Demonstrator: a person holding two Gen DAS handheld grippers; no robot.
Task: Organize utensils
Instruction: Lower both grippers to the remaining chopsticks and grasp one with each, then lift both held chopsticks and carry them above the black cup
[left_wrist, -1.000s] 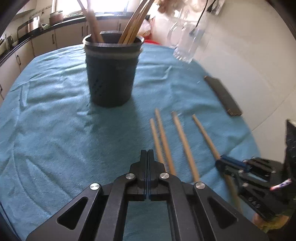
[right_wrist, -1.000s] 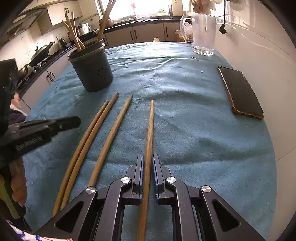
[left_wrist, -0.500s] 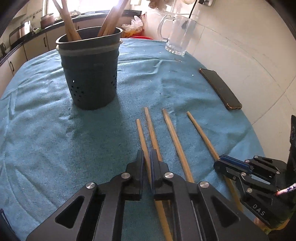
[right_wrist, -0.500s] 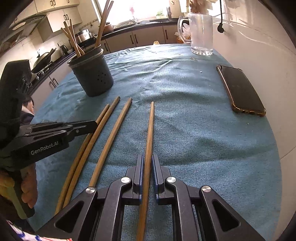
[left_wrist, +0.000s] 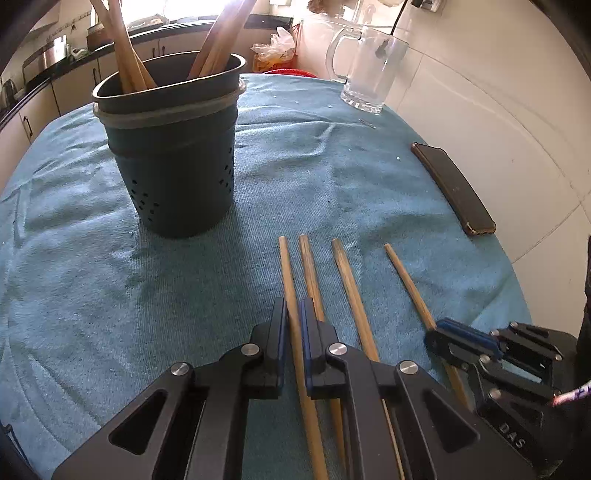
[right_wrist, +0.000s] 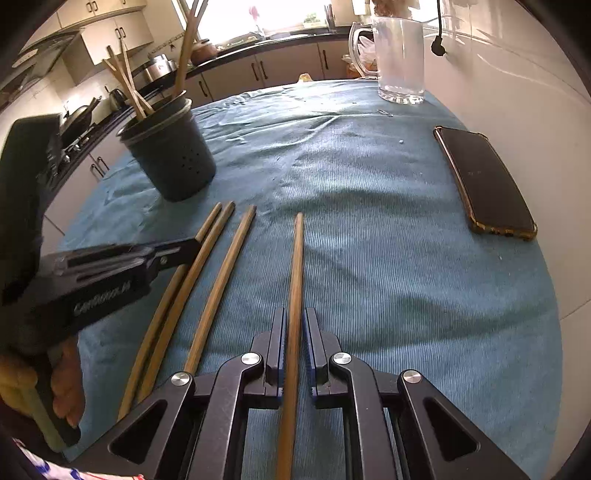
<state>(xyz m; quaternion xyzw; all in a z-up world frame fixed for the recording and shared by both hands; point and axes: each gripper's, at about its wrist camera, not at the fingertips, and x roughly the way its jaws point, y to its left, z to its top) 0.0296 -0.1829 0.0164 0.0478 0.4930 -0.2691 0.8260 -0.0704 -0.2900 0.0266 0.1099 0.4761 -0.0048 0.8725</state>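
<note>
Several wooden chopsticks lie side by side on the blue cloth (left_wrist: 74, 295). My left gripper (left_wrist: 293, 317) is shut on the leftmost chopstick (left_wrist: 285, 266), which runs between its pads; its tip (right_wrist: 195, 245) reaches in from the left in the right wrist view. Two more chopsticks (left_wrist: 345, 273) lie just right of it. My right gripper (right_wrist: 294, 325) is shut on the rightmost chopstick (right_wrist: 298, 251), also seen low on the right (left_wrist: 436, 328). A dark perforated holder (left_wrist: 173, 173) (right_wrist: 173, 162) stands beyond on the left, with several chopsticks upright inside.
A glass mug (left_wrist: 369, 74) (right_wrist: 400, 62) stands at the far right of the cloth. A dark phone (left_wrist: 454, 188) (right_wrist: 484, 181) lies near the right edge beside the white wall. A hand (right_wrist: 66, 387) holds the left gripper. Kitchen counters run behind.
My left gripper, shut and empty before, has moved forward and now has the leftmost chopstick between its jaws. The right gripper stays on its chopstick.
</note>
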